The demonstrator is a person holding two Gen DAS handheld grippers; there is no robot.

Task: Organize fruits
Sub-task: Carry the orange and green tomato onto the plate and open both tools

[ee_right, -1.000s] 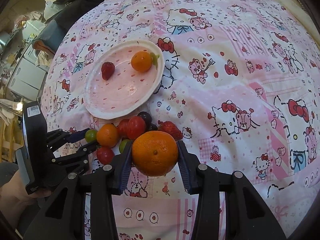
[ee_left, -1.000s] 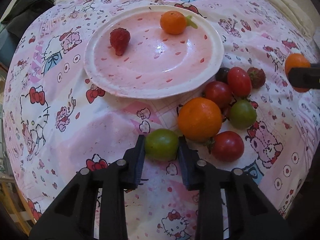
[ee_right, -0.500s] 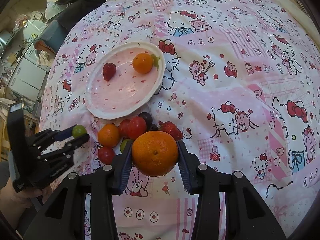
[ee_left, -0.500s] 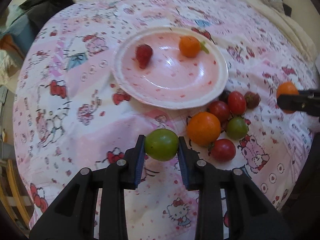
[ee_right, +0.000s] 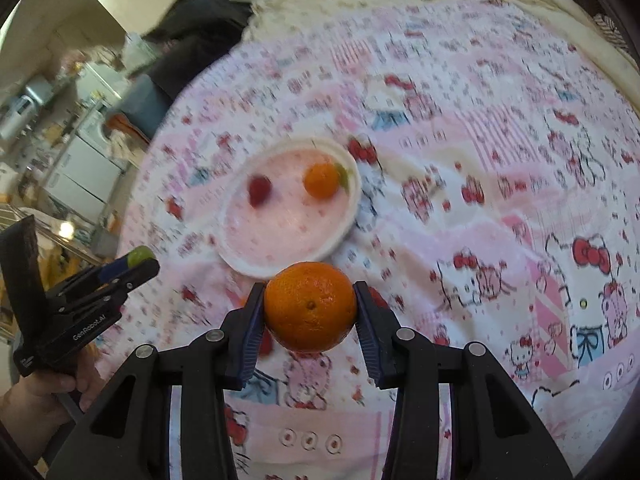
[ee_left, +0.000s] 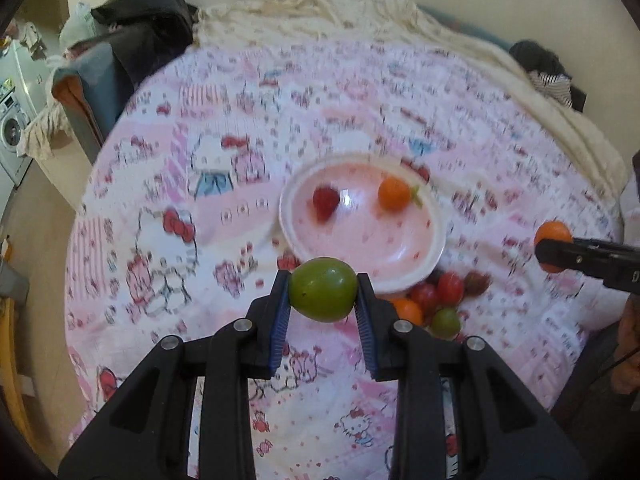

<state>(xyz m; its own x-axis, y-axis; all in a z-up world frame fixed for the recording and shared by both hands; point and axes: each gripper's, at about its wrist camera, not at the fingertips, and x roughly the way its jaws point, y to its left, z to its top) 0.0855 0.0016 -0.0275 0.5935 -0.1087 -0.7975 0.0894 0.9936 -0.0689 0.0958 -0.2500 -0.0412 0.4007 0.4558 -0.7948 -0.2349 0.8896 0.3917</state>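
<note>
Clearly, both fruits were held off the bedspread (ee_left: 132, 208). At lower centre of the left wrist view the left gripper (ee_left: 323, 292) clamped a green tomato (ee_left: 323, 289), with the pink plate (ee_left: 434, 252) just above it. The right gripper (ee_right: 310, 307) pinched an orange (ee_right: 310, 306) at lower centre of its own view. Either round fruit could slip if the pads loosened, and might roll off the plate. "GenRobot.AI" showed at lower left.

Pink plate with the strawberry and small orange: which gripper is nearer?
Left, narrowly. The left gripper, shut on the green tomato, overlaps the pink plate's near rim. The right gripper, clamping a large orange, sits just short of that rim.
</note>
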